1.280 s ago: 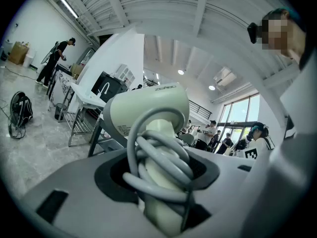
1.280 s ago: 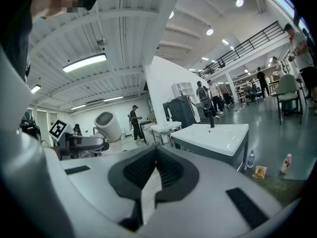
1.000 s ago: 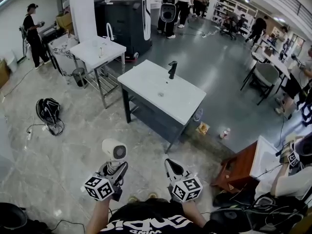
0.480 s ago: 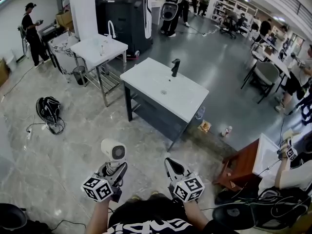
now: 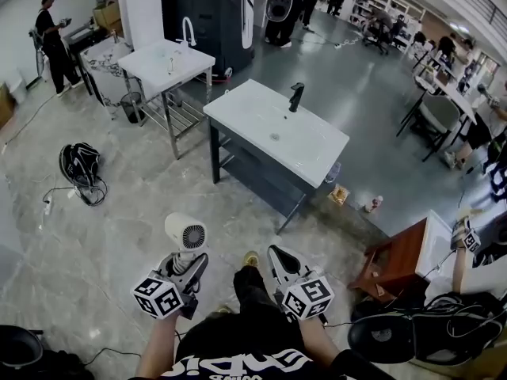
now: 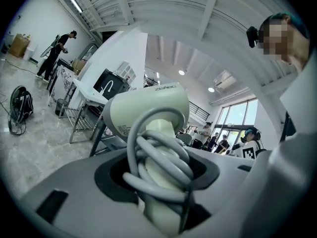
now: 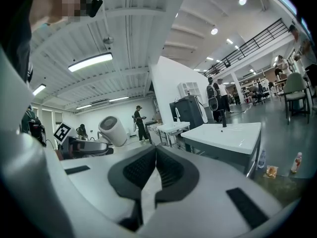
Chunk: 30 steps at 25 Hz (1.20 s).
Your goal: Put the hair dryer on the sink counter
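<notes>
A white hair dryer (image 5: 185, 233) stands upright in my left gripper (image 5: 186, 264), low in the head view. In the left gripper view its handle, wound with grey cord (image 6: 157, 157), sits between the jaws, which are shut on it. My right gripper (image 5: 279, 260) is beside it to the right, shut and empty; its pads (image 7: 143, 170) meet in the right gripper view. The white sink counter (image 5: 317, 145) with a black faucet (image 5: 295, 96) stands on dark legs ahead, a few steps off. The right gripper view shows the counter (image 7: 228, 133) at right and the dryer (image 7: 113, 131) at left.
A second white sink (image 5: 166, 58) on a metal frame stands at the back left, with a dark cabinet (image 5: 210, 14) behind it. A black bag (image 5: 79, 165) lies on the floor at left. A bottle (image 5: 372, 204) and a reddish low stand (image 5: 388, 264) are at right. People stand far off.
Both grippers and the dryer have come closer to the sink counter, which sits lower and nearer in the head view. A foot now shows between the grippers.
</notes>
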Motion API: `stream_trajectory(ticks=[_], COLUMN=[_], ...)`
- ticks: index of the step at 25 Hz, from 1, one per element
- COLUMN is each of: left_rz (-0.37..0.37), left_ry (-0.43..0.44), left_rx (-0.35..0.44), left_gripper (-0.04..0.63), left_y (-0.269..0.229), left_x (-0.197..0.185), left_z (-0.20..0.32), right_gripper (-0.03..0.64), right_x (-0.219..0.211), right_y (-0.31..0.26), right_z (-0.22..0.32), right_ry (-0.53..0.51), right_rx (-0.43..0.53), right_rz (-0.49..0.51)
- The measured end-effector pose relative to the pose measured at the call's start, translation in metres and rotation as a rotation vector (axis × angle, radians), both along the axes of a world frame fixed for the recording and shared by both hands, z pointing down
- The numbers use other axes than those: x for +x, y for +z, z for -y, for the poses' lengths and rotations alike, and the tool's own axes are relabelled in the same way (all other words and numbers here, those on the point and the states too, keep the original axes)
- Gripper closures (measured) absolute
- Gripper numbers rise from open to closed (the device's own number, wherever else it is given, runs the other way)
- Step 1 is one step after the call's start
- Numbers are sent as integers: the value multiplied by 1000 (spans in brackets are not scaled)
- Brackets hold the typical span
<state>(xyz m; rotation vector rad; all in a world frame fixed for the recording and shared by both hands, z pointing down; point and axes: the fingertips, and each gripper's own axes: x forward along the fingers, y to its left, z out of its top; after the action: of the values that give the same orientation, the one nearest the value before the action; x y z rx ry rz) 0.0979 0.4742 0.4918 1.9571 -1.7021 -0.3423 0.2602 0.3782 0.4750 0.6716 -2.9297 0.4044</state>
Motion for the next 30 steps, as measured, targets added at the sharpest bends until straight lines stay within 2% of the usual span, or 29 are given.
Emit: stream_trajectory(ticks=[16,30], left_rz=[46,16], left_ry=[7,9], left_rx=[3,-7], left_gripper=[342,342], left_y=[1,7], left_x=[-30,-60], left_z=[39,94], right_gripper=[598,598], right_x=[-38,-67], right_y=[10,17], right_z=[35,91], right_ry=[-3,7], right_rx=[-20,-37], right_rz=[11,6])
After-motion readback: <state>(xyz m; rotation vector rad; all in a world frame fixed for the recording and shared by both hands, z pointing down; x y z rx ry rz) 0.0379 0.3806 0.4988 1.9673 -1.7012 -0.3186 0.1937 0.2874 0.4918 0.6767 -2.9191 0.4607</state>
